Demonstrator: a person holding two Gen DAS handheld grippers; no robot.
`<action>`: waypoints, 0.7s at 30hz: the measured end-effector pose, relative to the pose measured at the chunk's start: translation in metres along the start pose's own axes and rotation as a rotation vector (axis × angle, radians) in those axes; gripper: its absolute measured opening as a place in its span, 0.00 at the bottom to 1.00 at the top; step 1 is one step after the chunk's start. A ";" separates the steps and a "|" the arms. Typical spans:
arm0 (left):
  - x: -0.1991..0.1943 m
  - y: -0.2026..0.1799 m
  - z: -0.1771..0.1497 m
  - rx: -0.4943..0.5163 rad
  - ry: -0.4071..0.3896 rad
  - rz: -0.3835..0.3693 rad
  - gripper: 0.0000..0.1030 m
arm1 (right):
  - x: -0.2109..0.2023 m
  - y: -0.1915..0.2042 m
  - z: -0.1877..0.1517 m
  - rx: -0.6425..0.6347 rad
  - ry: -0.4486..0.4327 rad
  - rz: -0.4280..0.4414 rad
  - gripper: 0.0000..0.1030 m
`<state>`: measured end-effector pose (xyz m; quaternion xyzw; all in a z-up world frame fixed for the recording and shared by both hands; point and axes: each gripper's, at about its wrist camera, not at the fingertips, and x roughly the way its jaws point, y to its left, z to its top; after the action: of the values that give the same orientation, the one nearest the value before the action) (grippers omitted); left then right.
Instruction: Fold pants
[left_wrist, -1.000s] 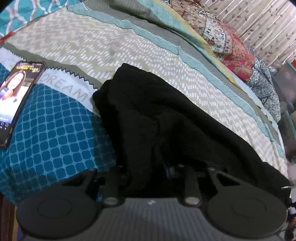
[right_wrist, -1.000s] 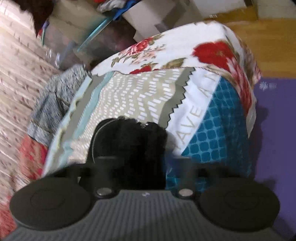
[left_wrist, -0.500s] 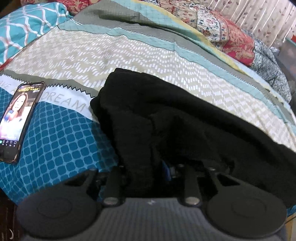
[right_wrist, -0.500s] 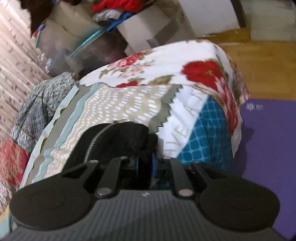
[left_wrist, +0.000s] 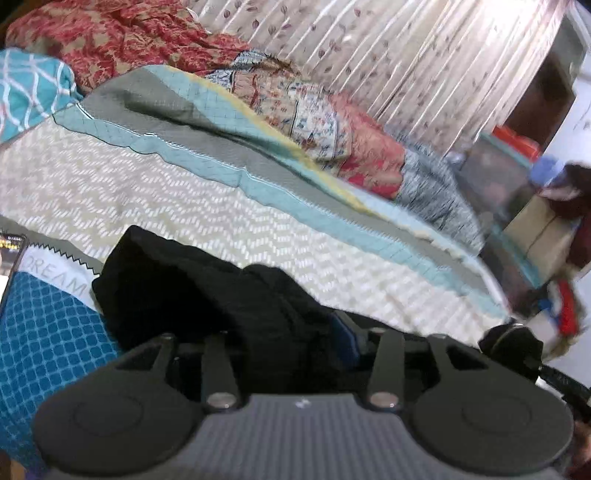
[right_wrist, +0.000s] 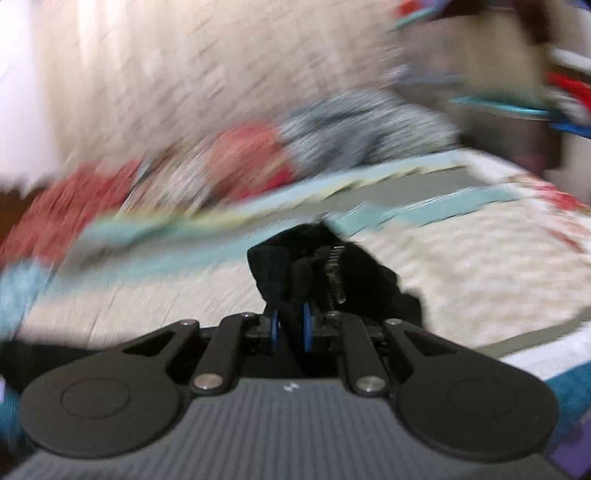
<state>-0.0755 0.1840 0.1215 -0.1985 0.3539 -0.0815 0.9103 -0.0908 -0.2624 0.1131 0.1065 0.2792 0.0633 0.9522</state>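
Observation:
The black pants lie bunched on the patterned bedspread, low in the left wrist view. My left gripper is buried in the black cloth; its fingers are mostly hidden, with one blue pad showing. My right gripper is shut on a lifted end of the pants with a zipper, blue pads close together on the cloth. The right wrist view is blurred by motion.
A phone lies at the bedspread's left edge. Red floral and blue patterned pillows sit along the far side by a curtain. Boxes and clothes stand beyond the bed's right end.
My right gripper has closed on the zipper end of the pants and swung it up, now facing across the bed. My left view has tilted up, with the pants bunching closer.

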 end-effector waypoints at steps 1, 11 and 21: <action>0.007 -0.003 -0.001 0.019 0.029 0.048 0.44 | 0.011 0.009 -0.007 -0.048 0.051 0.023 0.15; -0.018 0.042 -0.026 -0.071 0.091 0.011 0.56 | 0.038 0.068 -0.046 -0.365 0.280 0.043 0.55; -0.049 0.077 -0.037 -0.176 0.006 -0.058 0.81 | 0.048 0.022 -0.016 -0.072 0.144 0.004 0.32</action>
<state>-0.1361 0.2565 0.0944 -0.2876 0.3567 -0.0771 0.8855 -0.0608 -0.2296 0.0805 0.0682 0.3442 0.0826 0.9328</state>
